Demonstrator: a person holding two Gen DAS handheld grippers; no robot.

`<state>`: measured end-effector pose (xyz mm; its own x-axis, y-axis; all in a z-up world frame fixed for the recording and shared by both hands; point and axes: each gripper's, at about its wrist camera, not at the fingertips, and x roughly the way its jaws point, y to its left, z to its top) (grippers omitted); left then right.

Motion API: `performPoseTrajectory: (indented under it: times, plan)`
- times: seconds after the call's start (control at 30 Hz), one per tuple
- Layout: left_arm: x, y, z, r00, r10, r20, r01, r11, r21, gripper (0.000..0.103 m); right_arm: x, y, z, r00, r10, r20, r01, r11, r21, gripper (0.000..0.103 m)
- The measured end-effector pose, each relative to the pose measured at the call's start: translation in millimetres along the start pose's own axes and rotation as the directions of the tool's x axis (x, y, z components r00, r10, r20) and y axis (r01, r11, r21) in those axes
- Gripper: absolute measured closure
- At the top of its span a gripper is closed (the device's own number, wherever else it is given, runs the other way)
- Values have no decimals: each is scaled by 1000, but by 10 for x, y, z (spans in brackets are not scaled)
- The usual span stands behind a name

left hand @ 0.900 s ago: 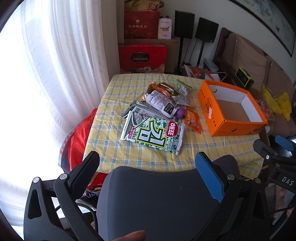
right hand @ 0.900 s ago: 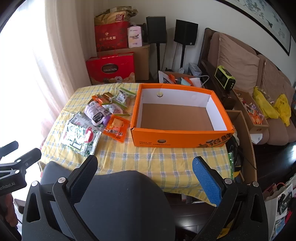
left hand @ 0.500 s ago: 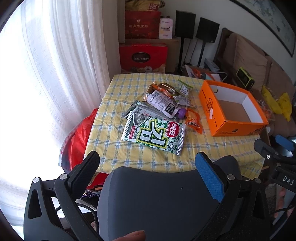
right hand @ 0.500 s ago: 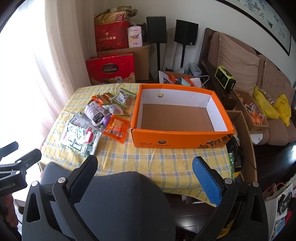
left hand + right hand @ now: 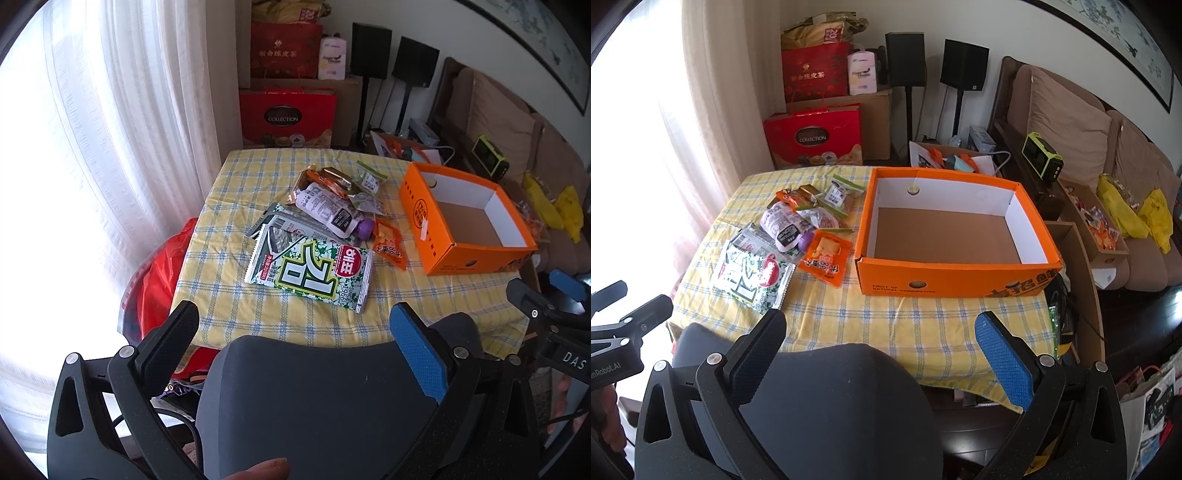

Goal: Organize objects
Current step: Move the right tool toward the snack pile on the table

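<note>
Yellow-checked tablecloth (image 5: 229, 310) carries snack packets toward its left edge, the green seaweed packet (image 5: 314, 271) nearest, long axis crosswise, straight ahead of the spread, empty left gripper (image 5: 295, 325); the spread right gripper (image 5: 879, 332) faces the empty orange box (image 5: 945, 282).

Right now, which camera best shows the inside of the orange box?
The right wrist view: the orange box faces it squarely, its whole brown floor bare. The left wrist view shows the box obliquely, its near wall hiding some floor.
</note>
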<state>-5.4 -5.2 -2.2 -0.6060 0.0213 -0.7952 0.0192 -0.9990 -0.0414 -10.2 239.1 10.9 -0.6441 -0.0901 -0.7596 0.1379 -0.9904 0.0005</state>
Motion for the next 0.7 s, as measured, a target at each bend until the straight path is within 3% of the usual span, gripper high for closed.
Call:
performPoseTrajectory:
  times: [0.47,0.7]
  plan:
    - [170,168,88,999,-47,12,47,999,9,0,147,95,72,1000,6,-4,-6,999,-34,0]
    - [332,498,125,1000,-29,-10,28,996,-85,1,241,231,156,997,77,16,-75,993,-95,0]
